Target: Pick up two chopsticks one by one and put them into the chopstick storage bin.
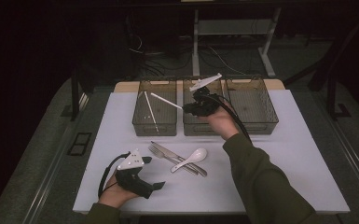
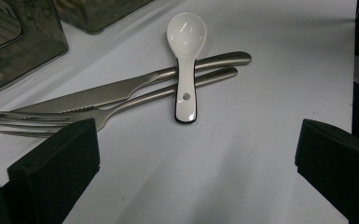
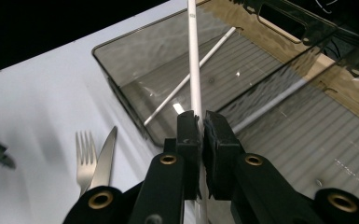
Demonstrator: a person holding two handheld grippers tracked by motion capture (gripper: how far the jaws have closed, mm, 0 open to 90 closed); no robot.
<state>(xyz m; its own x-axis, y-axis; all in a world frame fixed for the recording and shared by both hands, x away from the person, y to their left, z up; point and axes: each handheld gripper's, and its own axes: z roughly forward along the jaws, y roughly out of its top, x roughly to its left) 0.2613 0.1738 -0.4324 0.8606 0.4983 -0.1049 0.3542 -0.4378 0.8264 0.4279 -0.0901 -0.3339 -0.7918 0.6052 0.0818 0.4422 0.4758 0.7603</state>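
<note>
Sorting cutlery on a white rectangular counter (image 1: 279,154), judged from layout. Three smoky transparent plastic bins stand in a row at the far edge: left bin (image 1: 154,122), middle bin (image 1: 189,127), right bin (image 1: 256,122).

Right hand-held gripper (image 1: 186,108) hovers above the middle bin's left side, jaws pinched tight on a thin white chopstick (image 1: 165,100). In the right gripper view the chopstick (image 3: 194,56) runs straight out from between the jaws, its long axis in line with them, free end out over the left bin (image 3: 121,70). A second white chopstick (image 1: 150,112) already lies on that bin's floor, so the drop target lies to the gripper's left.

Left hand-held gripper (image 1: 156,184) rests low at the near left of the counter, jaws spread wide, nothing between them.

Ahead of it, near the counter's middle: steel table knife (image 2: 121,88), steel fork (image 2: 98,109), and a white ceramic soup spoon (image 2: 185,60) lying across both handles. Left hand is nearer to these.
</note>
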